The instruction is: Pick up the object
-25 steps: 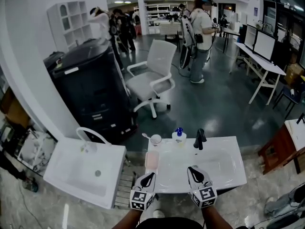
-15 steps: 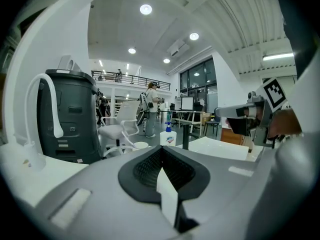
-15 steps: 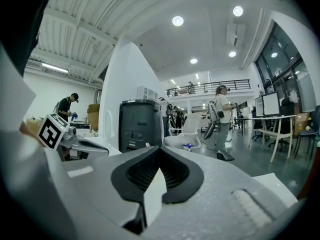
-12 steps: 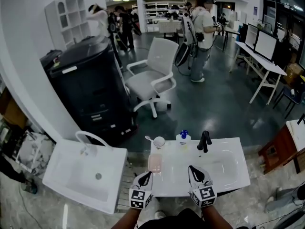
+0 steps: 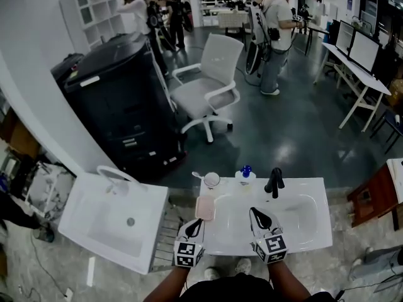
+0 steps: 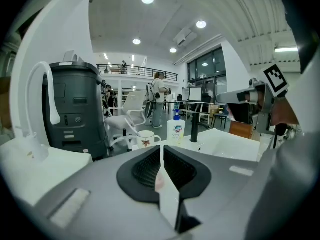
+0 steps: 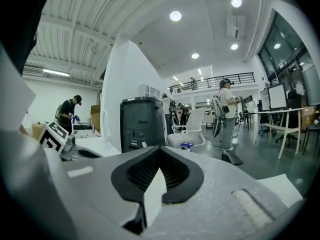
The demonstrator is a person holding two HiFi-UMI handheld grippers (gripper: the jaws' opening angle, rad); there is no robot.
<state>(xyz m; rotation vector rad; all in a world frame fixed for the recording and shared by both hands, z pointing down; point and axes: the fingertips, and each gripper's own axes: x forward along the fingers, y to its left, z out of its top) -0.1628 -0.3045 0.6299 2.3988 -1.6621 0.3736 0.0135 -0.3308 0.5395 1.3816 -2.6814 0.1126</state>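
A white sink (image 5: 308,228) lies in front of me. On its left rim rests a flat pink object (image 5: 204,207). A white mug (image 5: 211,180) (image 6: 145,139), a blue-capped soap bottle (image 5: 246,173) (image 6: 176,129) and a black tap (image 5: 274,181) (image 6: 194,128) line the back rim. My left gripper (image 5: 196,223) (image 6: 161,150) hovers shut and empty just short of the pink object. My right gripper (image 5: 257,213) (image 7: 159,159) is shut and empty over the basin's front part. In the right gripper view only the bottle's blue cap (image 7: 186,146) shows.
A second white sink (image 5: 113,216) with a curved tap stands to the left. Behind it is a dark cabinet (image 5: 119,99), then a white office chair (image 5: 211,87). People stand far back in the room. A wooden stand (image 5: 378,197) sits at the right.
Both grippers have edged forward over the sink's front edge and stayed shut. The head view has shifted, so the room behind sits higher in the picture.
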